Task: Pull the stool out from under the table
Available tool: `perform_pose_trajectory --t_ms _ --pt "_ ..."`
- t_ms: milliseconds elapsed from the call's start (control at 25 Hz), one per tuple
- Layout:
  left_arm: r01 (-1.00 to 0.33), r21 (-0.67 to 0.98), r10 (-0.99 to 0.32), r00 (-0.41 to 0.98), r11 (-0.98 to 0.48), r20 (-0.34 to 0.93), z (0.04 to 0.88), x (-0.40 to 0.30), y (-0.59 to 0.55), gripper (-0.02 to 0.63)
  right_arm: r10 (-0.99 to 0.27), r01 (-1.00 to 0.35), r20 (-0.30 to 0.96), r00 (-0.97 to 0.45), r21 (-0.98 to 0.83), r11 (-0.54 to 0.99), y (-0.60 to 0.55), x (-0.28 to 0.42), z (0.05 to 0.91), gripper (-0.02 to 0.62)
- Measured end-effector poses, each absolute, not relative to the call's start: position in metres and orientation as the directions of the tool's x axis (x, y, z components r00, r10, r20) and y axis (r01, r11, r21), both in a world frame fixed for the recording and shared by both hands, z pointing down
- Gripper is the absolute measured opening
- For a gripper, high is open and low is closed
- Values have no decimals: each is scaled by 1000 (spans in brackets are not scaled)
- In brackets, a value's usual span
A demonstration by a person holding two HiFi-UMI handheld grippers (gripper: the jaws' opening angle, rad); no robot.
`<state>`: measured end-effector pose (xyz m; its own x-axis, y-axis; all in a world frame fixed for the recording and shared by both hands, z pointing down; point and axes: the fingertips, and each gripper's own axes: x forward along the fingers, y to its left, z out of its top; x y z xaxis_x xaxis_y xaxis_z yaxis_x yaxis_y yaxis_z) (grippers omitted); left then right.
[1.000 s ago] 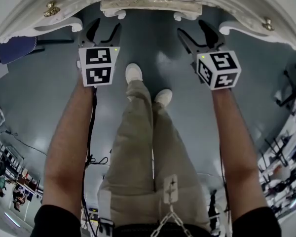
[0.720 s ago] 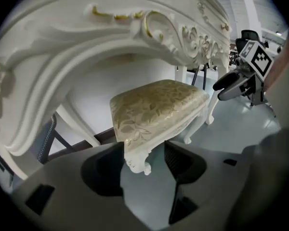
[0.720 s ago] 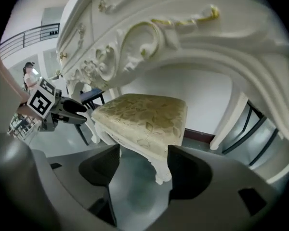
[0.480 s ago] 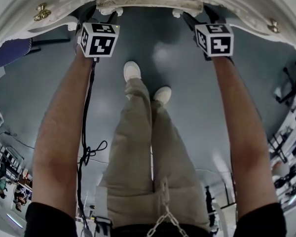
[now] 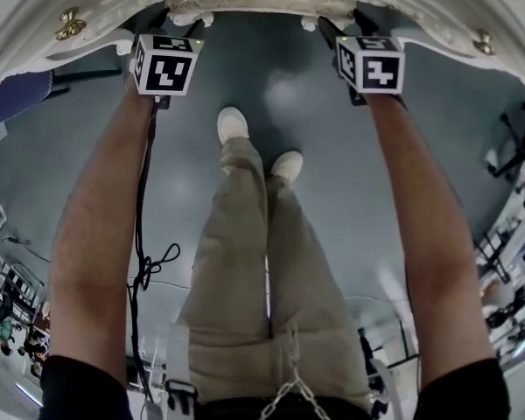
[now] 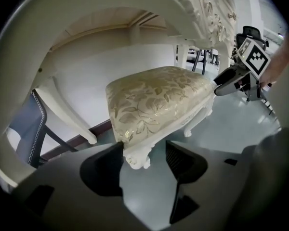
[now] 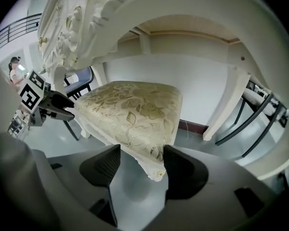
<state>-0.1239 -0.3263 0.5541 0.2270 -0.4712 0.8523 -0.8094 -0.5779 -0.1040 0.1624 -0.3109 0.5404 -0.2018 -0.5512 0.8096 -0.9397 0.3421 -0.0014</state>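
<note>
The stool (image 6: 154,97) has a gold floral cushion and a carved white frame. It stands under the ornate white table (image 5: 35,11), and only its front rail (image 5: 254,3) shows in the head view. My left gripper (image 6: 143,148) is open around the stool's front left corner, with one finger (image 6: 111,160) at the cushion's edge and the other apart from it. My right gripper (image 7: 141,150) has the front right corner of the stool (image 7: 130,107) between its jaws, which are closing. Both marker cubes (image 5: 164,64) (image 5: 370,62) sit just short of the table's edge.
A blue mesh chair (image 6: 24,129) stands to the left by a table leg (image 6: 72,119). Another table leg (image 7: 226,105) and black chair frames (image 7: 260,109) are on the right. The person's shoes (image 5: 236,125) rest on grey floor behind the grippers.
Both grippers have moved forward to the table's edge, so their jaws now reach the stool's front corners. The person's arms are stretched out further.
</note>
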Motion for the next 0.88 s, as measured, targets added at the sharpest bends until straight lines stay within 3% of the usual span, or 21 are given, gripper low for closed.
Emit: perform_pose_trajectory --t_ms 360,520,720,880 --pt "-824 -70 -457 240 -563 857 551 -122 -301 265 -485 -907 833 -267 -47 418 -263 160 544 263" --pt "-735 -117 -439 261 -668 860 548 -105 -272 241 -485 -881 845 -227 34 472 -265 168 546 264" --pt "-816 -199 -520 140 -542 843 548 -141 -305 268 -442 -870 872 -209 39 491 -283 176 556 353" --pt "-753 -159 -450 198 -639 871 567 -144 -316 285 -405 -865 888 -217 18 502 -285 165 559 354"
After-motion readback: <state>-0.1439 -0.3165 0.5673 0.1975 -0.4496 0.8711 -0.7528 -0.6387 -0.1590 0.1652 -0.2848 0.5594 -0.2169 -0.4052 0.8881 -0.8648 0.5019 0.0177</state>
